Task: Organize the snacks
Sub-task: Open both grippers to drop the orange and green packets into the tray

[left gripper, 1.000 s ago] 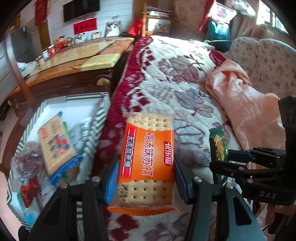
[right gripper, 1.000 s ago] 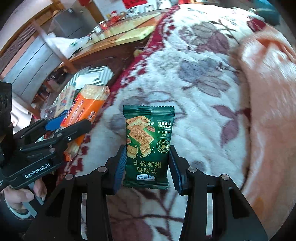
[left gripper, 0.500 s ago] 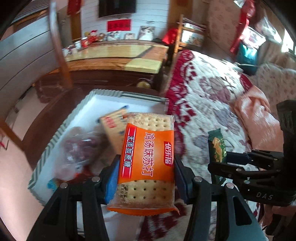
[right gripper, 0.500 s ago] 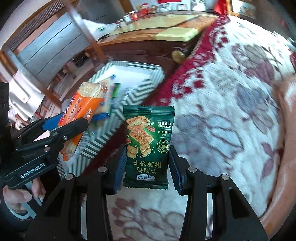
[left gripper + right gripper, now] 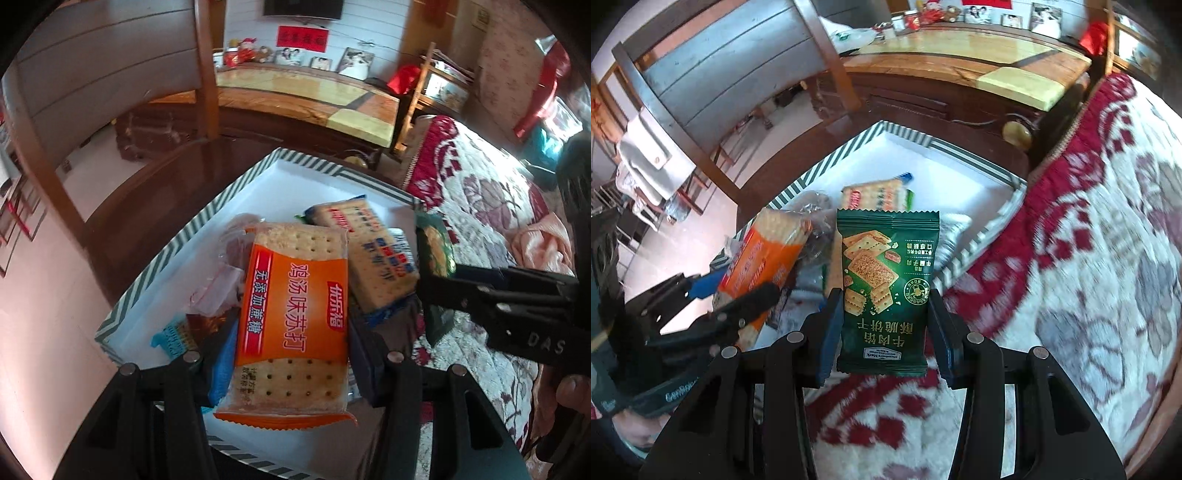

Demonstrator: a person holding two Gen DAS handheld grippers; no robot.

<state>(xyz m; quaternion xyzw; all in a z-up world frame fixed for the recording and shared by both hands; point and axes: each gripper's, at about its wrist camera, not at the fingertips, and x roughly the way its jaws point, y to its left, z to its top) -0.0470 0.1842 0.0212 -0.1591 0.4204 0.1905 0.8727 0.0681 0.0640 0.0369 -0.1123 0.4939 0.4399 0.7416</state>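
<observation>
Left gripper has its jaws clamped on the long edges of the orange cracker pack, glossy film with clear ends showing pale dotted crackers. Its long axis runs straight out along the fingers, far end over the striped box. That box is a white rectangular tray with a green-and-white striped rim, and in it lie a blue-trimmed cracker pack, flat and angled to the right, and a crinkly clear bag of something dark red. Right gripper, jaws pinched on the sides of the green biscuit packet, a shiny pillow pouch with serrated ends, long axis pointing forward, hanging over the box's near edge where it meets the fuzzy red-and-white floral blanket.
</observation>
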